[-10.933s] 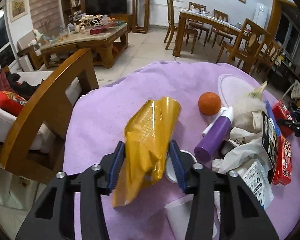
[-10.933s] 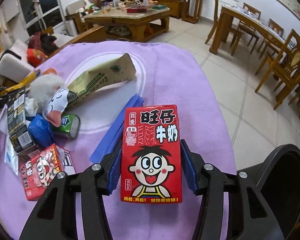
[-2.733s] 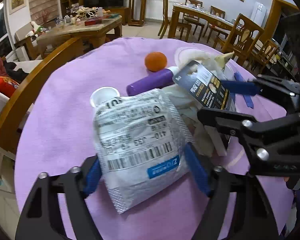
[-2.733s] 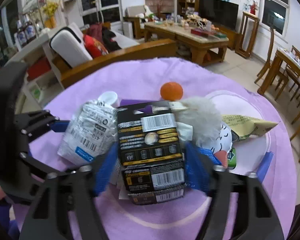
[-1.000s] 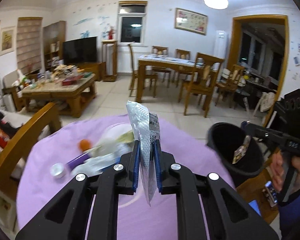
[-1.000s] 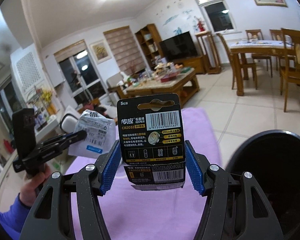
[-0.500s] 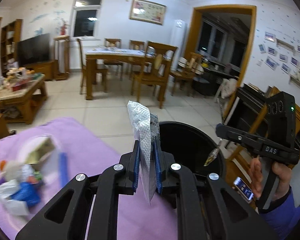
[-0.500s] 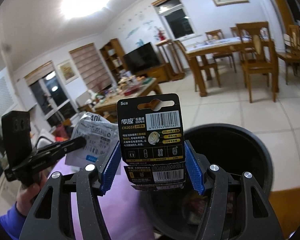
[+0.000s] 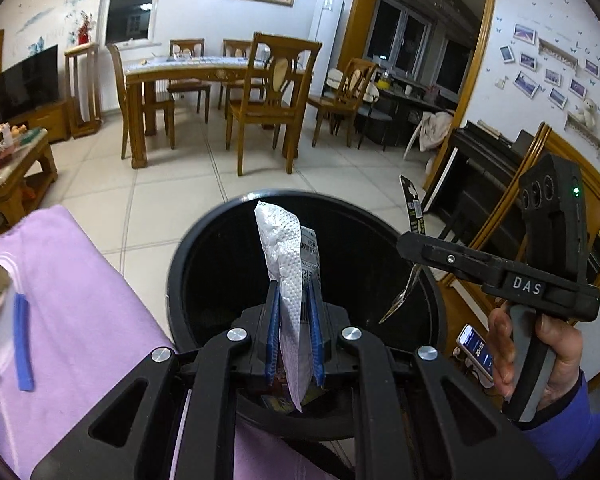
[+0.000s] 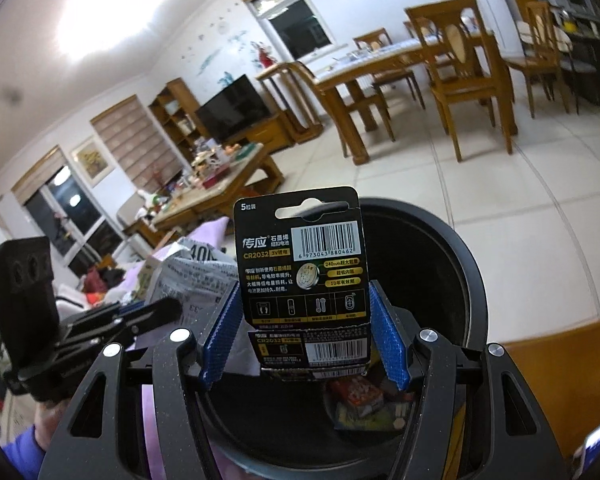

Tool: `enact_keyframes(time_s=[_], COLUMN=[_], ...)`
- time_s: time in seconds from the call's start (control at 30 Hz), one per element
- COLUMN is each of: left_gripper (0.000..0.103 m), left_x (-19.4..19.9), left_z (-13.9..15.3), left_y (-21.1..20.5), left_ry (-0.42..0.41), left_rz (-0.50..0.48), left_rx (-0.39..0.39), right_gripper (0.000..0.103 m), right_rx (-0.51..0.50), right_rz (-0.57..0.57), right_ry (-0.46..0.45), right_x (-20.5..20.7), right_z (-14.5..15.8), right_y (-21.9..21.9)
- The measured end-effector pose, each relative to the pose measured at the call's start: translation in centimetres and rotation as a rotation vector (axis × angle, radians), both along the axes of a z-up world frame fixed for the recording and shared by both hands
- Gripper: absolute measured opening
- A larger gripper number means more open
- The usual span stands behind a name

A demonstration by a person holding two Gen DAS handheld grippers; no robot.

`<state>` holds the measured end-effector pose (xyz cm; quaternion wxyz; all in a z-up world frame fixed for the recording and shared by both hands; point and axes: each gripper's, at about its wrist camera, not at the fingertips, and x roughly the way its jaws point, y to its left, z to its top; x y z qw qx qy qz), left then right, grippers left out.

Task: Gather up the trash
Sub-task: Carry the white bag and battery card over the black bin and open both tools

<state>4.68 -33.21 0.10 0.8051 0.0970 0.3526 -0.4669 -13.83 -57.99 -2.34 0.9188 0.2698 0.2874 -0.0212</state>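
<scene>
My left gripper (image 9: 294, 292) is shut on a white crinkled plastic pouch (image 9: 288, 248), which stands upright between the blue pads above the mouth of a black trash bin (image 9: 220, 216). My right gripper (image 10: 304, 292) is shut on a black battery card (image 10: 300, 256), held upright over the same bin (image 10: 440, 232). Wrappers (image 10: 360, 396) lie at the bin's bottom. In the left wrist view the right gripper (image 9: 410, 242) reaches in over the bin's right rim, the card (image 9: 414, 208) edge-on. In the right wrist view the left gripper (image 10: 168, 306) holds the pouch (image 10: 192, 276) at the left.
The purple-covered table (image 9: 80, 300) touches the bin's left side and bears a blue strip (image 9: 22, 344) and other litter. A phone (image 9: 476, 350) lies low beside the bin. Dining table and chairs (image 9: 204, 76) stand behind on the tiled floor.
Both grippers have swung away from the table and come down over the bin, which now fills the middle of both views. Both grips are unchanged.
</scene>
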Motion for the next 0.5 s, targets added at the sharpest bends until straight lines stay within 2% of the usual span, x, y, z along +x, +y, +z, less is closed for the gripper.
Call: enact_keyframes(time_s=[0.27,0.5], left_gripper=[0.014,0.017], left_x=[0.3,0.3], left_z=[-1.3,-2.1], left_y=[-2.0,-2.8], left_ry=[0.021,0.031], left_rz=[-0.016,-0.007], left_rx=[0.048,0.098], right_gripper=[0.062,0.062], right_rx=[0.021,-0.010], right_rz=[0.009,0.022], right_ry=[0.030,0.052], right_x=[1.1,2.7], right_z=[-2.4,-2.8], right_y=[0.9,2.5])
